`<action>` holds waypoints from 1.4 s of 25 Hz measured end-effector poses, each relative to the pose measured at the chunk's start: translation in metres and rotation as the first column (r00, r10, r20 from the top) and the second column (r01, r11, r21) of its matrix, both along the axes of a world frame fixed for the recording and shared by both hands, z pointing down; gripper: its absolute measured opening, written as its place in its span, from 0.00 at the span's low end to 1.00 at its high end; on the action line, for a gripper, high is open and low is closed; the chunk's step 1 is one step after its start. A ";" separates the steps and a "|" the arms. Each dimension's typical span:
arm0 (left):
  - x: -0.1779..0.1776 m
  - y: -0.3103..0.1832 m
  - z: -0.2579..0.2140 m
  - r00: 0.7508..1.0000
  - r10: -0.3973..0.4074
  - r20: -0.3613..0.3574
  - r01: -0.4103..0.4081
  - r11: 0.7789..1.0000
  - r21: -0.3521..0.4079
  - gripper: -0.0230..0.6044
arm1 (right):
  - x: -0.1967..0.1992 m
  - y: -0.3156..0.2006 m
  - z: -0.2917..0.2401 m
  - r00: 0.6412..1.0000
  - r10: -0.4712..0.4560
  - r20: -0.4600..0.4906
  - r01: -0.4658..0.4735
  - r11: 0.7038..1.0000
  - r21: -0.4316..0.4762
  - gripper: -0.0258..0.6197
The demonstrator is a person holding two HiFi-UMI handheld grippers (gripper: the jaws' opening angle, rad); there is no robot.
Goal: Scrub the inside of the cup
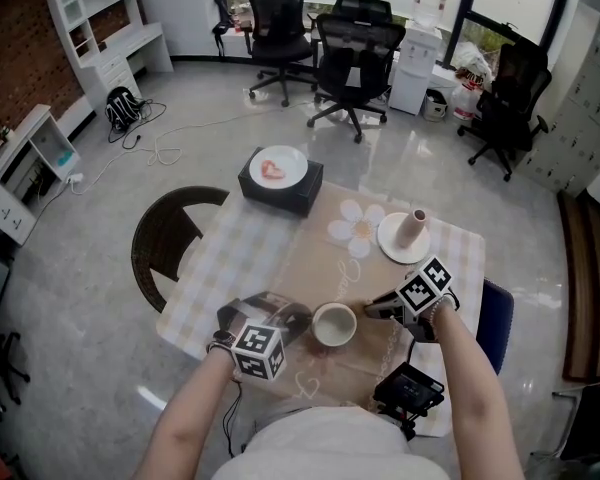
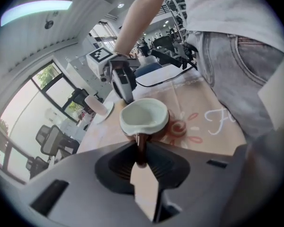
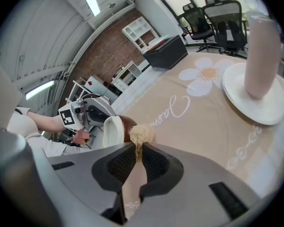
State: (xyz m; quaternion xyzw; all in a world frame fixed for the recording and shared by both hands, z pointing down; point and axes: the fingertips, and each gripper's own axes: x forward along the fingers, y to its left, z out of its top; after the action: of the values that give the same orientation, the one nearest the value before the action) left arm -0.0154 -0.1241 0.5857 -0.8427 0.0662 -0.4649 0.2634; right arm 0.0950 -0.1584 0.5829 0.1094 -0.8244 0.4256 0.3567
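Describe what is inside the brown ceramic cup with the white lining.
The brown ceramic cup shows only its bare white lining; nothing lies in it. The straw-coloured fibre scrubber in the right gripper is outside it. The rim hides part of the near inner wall.

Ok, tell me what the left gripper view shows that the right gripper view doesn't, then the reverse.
Only the left gripper view: the brown handle of the cup pinched in the left claw, and the person's jeans.
Only the right gripper view: a tan fibrous scrubber pinched in the right claw, and a black box.
Both: the cup, the beige tablecloth, and a pale cylinder standing on a white plate.
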 end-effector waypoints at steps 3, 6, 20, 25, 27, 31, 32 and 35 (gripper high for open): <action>-0.006 -0.002 0.009 0.992 -0.107 -0.061 0.100 0.989 -0.114 0.14 | 0.003 0.004 0.003 0.999 0.053 0.013 -0.052 0.998 -0.020 0.11; -0.014 -0.003 0.015 0.964 -0.235 -0.122 0.199 0.947 -0.253 0.14 | 0.005 0.006 0.004 0.994 0.106 0.030 -0.105 0.993 -0.050 0.11; -0.012 -0.002 0.012 0.869 -0.452 -0.202 0.295 0.800 -0.523 0.14 | 0.008 0.010 0.006 0.974 0.224 0.040 -0.222 0.974 -0.049 0.11; -0.014 -0.007 0.009 0.810 -0.547 -0.210 0.326 0.719 -0.614 0.14 | 0.007 0.013 0.005 0.960 0.272 0.064 -0.269 0.962 -0.051 0.11; -0.014 -0.009 0.008 0.776 -0.594 -0.213 0.331 0.671 -0.664 0.14 | 0.007 0.013 0.005 0.952 0.296 0.081 -0.292 0.954 -0.065 0.11; -0.014 -0.010 0.006 0.711 -0.675 -0.198 0.341 0.577 -0.742 0.14 | 0.004 0.014 0.003 0.932 0.343 0.118 -0.334 0.938 -0.092 0.11; -0.014 -0.011 0.005 0.694 -0.695 -0.190 0.344 0.551 -0.760 0.14 | 0.003 0.014 0.002 0.928 0.352 0.126 -0.341 0.935 -0.098 0.11; -0.013 -0.013 0.004 0.626 -0.764 -0.155 0.349 0.452 -0.821 0.14 | 0.002 0.016 0.001 0.916 0.372 0.150 -0.358 0.927 -0.112 0.11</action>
State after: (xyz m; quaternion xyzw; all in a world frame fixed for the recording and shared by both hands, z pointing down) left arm -0.0285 -0.1369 0.5893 -0.8866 0.2285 -0.2720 -0.2963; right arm 0.0967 -0.1419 0.5835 0.2102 -0.7985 0.5258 0.2043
